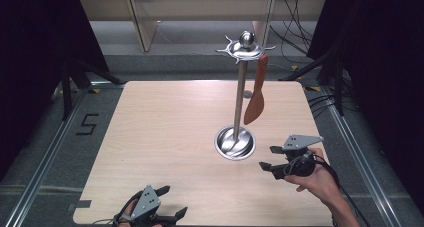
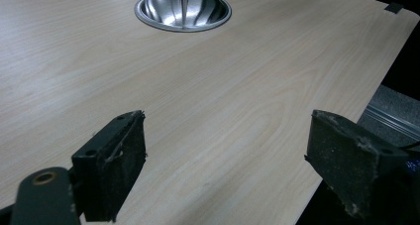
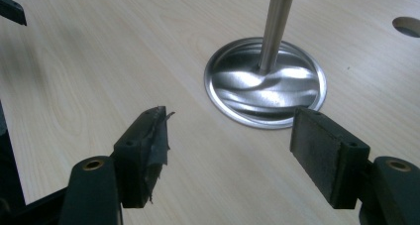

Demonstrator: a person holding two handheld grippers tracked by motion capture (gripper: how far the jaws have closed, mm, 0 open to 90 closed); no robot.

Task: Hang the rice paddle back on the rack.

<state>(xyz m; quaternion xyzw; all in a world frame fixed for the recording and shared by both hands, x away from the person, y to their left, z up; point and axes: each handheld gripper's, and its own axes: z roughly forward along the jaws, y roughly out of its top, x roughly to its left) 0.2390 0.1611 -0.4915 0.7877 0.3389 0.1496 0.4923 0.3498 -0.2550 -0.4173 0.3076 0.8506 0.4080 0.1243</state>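
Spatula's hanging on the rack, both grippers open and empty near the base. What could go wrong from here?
1. The right gripper sits close beside the stand's round base; a careless swing could knock the thin pole and rock the stand.
2. The orange spatula hangs from one hook of the top ring; a jolt might swing it off.
3. The left gripper sits at the table's near edge, far from the spatula.

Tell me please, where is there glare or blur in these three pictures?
High view: sharp enough, dark at both sides, bright glare on the stand's round base and top knob. Left gripper view: the base shines with soft reflections; the near jaws look slightly soft. Right gripper view: wavy white glare on the base; the table is evenly lit.
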